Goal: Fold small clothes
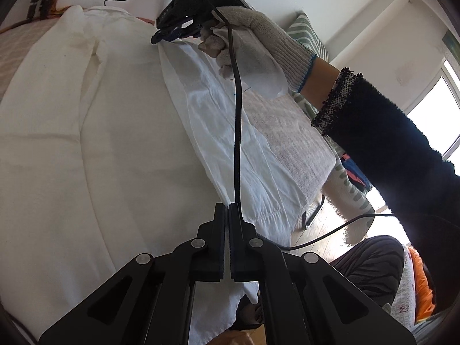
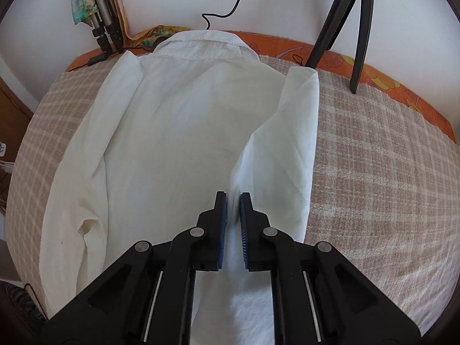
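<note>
The white cotton collared shirt (image 2: pixel 184 120) lies back-up on the beige checked bed cover (image 2: pixel 373 158), collar at twelve o'clock. The right tongs (image 2: pixel 233 198) stand narrowly parted over its folded sleeve edge. The left tongs (image 1: pixel 227 208) are fully closed, apparently pinching the hem.

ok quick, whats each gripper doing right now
left gripper: shut, apparently pinching the white shirt at its edge
right gripper: slightly open just over the white shirt, gripping nothing
</note>
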Motion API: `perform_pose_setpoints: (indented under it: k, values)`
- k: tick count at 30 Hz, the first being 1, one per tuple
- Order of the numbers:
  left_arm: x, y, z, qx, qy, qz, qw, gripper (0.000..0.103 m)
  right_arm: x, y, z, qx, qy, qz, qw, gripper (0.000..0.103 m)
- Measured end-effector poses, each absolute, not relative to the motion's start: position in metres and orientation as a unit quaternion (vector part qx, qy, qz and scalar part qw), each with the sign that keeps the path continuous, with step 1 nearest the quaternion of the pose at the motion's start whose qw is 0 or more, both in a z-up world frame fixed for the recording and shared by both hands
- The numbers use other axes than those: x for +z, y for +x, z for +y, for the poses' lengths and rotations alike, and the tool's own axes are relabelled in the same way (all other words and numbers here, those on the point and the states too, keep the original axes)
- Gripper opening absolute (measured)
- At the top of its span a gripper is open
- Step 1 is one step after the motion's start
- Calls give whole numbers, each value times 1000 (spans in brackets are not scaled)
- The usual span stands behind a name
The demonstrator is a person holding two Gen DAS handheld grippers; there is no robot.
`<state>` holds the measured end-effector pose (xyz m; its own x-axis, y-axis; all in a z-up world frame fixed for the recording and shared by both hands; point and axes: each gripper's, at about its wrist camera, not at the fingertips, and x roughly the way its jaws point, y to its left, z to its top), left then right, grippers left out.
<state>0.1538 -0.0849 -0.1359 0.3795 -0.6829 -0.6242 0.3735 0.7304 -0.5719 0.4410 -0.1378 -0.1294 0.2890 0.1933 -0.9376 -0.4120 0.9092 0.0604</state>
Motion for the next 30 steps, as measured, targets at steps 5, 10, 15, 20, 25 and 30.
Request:
perform_pose_setpoints:
  k: [5, 10, 15, 20, 25, 30]
  values:
    - [-130, 153, -81, -327, -173, 449, 813, 1, -101, 430, -174, 206, -37, 540, 815, 40]
    - [-118, 152, -73, -326, -179, 434, 821, 1, -60, 390, -243, 197, 33, 496, 845, 47]
    - [-116, 155, -75, -328, -181, 436, 818, 1, -72, 368, -253, 226, 52, 501, 834, 39]
    - [-117, 156, -81, -327, -174, 443, 816, 7, -113, 381, -227, 211, 20, 527, 823, 39]
    - [-122, 158, -81, -311, -163, 450, 821, 12, -133, 404, -231, 177, 21, 535, 826, 26]
    - [-114, 156, -72, -292, -160, 437, 836, 12, -102, 385, -245, 176, 29, 516, 838, 33]
